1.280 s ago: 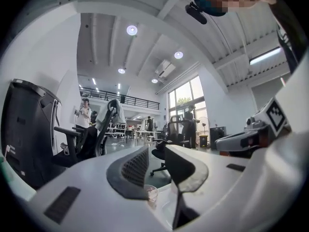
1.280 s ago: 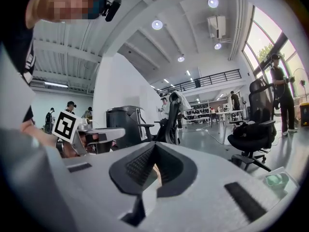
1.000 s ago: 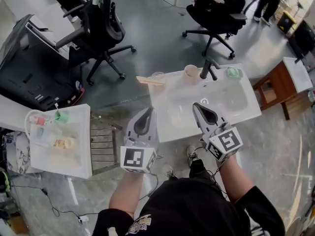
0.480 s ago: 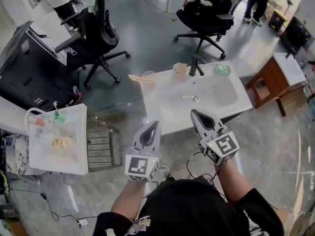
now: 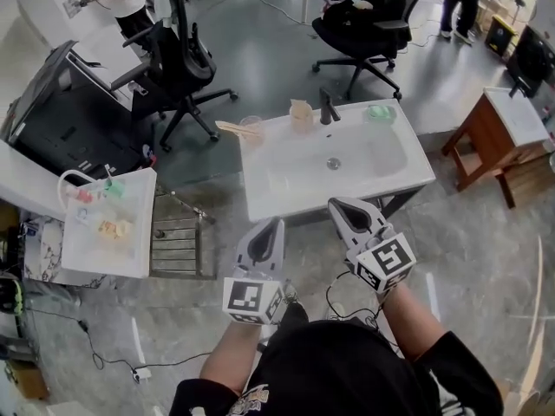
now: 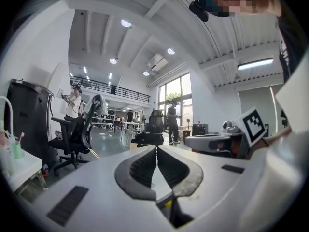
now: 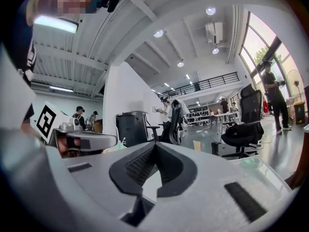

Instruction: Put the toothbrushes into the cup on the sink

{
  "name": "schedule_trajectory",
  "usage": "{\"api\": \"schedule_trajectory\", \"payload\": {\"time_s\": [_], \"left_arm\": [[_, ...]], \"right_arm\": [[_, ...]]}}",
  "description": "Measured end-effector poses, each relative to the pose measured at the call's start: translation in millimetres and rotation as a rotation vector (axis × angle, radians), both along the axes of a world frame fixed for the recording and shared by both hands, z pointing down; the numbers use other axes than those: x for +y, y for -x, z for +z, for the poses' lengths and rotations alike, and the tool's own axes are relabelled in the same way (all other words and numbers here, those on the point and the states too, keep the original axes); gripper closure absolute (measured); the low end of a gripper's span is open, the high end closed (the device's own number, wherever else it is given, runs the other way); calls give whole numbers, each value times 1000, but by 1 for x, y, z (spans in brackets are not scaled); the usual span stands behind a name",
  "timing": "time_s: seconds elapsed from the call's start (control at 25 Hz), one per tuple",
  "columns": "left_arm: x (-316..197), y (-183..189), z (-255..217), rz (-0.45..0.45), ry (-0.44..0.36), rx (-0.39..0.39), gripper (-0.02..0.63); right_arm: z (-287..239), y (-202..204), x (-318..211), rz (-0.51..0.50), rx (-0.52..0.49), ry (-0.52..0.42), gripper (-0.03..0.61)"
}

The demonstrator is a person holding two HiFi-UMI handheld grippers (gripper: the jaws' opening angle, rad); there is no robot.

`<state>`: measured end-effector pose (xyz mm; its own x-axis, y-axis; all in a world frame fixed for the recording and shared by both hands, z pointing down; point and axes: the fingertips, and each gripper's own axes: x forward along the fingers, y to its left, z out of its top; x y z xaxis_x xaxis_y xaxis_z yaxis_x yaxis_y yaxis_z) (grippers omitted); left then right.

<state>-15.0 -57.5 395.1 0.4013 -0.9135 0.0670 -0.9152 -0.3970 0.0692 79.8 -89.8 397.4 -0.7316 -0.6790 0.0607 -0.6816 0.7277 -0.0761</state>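
Note:
A white sink [image 5: 390, 176] stands ahead of me on the grey floor. On its back rim, from left to right, are a clear cup [image 5: 253, 129], a tan cup [image 5: 301, 113], a black faucet [image 5: 328, 107] and a green dish [image 5: 380, 112]. Wooden toothbrushes [image 5: 231, 129] jut leftward from the clear cup. My left gripper [image 5: 276, 224] and right gripper [image 5: 334, 204] are held level just short of the sink's front edge. Both are shut with nothing between the jaws [image 6: 156, 148] [image 7: 154, 144]. The tan cup [image 7: 196, 145] shows small in the right gripper view.
A white side table [image 5: 143, 232] with bottles and a metal rack [image 5: 178, 245] stand to the left. Office chairs [image 5: 178, 68] [image 5: 360, 20] and a black cabinet [image 5: 61, 120] lie beyond the sink. A wooden table [image 5: 486, 141] is at the right. People stand farther off.
Both grippers have drawn back from above the sink basin to just short of its front edge. The sink now sits farther away in the head view. Both jaws stayed shut.

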Motion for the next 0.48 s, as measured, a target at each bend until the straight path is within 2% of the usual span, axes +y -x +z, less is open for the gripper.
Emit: {"api": "schedule_trajectory", "payload": {"time_s": [0.24,0.48], "left_arm": [[35,-25,4,-55,1,-29,606],[64,-20,0,-92,-5,-30,606]], "right_arm": [[8,-19,31,-76,-19,8,574],[6,-14,57,-103,-30,11,574]]}}
